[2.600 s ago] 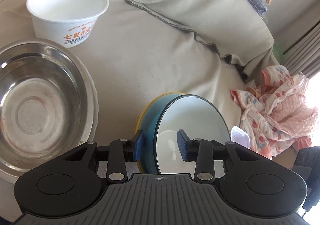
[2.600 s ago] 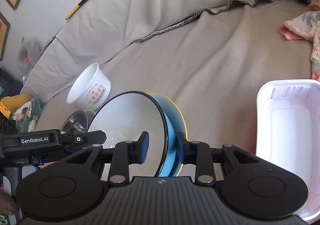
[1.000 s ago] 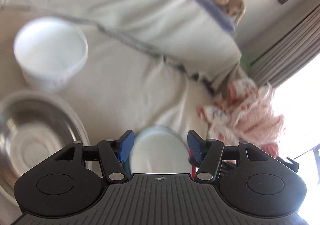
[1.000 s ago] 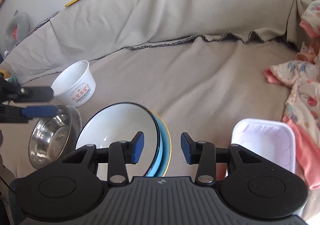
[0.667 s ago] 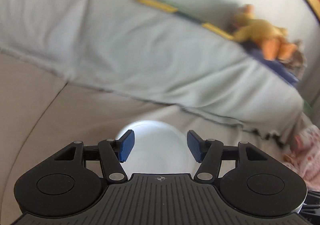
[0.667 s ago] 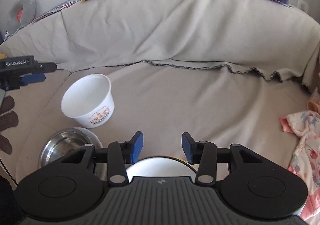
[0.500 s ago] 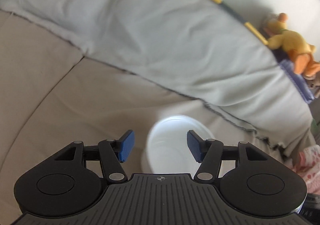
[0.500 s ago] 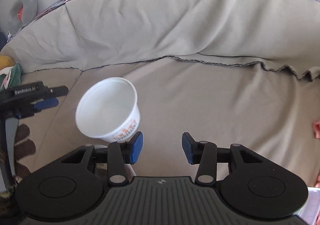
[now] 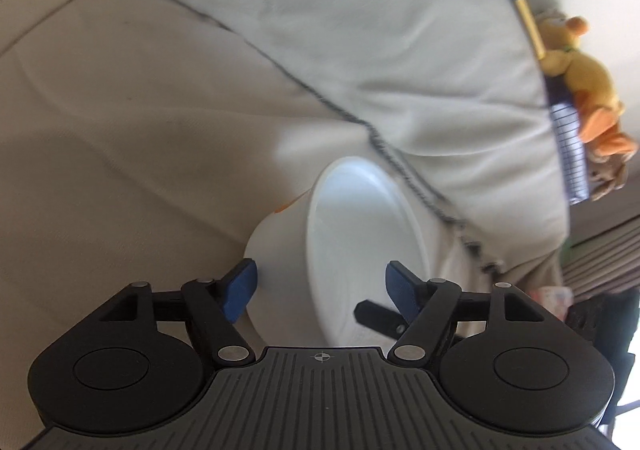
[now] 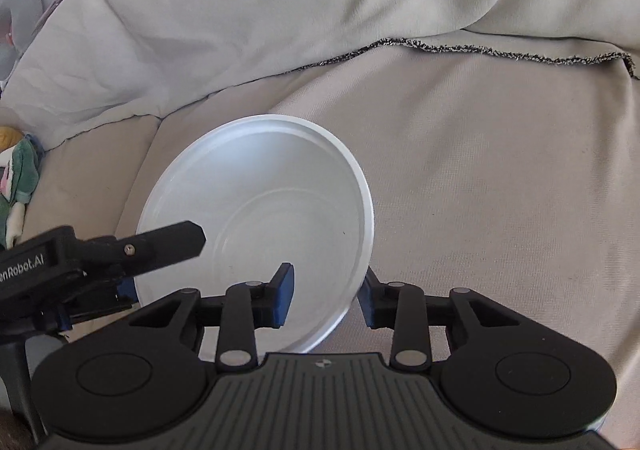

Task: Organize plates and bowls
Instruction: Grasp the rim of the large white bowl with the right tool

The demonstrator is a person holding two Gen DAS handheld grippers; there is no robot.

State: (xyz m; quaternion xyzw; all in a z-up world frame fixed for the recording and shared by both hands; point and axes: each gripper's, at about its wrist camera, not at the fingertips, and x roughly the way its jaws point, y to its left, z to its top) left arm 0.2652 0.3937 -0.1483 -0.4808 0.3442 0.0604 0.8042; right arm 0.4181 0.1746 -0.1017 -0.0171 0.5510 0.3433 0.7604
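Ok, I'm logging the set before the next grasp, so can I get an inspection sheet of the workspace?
Surface: cloth-covered sofa seat, creased.
Job's things: one white paper bowl, empty; no plates in view.
Clutter: plush toys on the backrest; green soft item beside the seat.
Grippers: left tongs open wide around the bowl, just been opening; right tongs straddle its rim, just been closing, with a gap beside the inner pad.
Cables: nothing seen.
Surroundings: backrest draped in pale cloth.

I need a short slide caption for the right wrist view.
Right tool straddles the rim of the tilted white bowl on a covered sofa.
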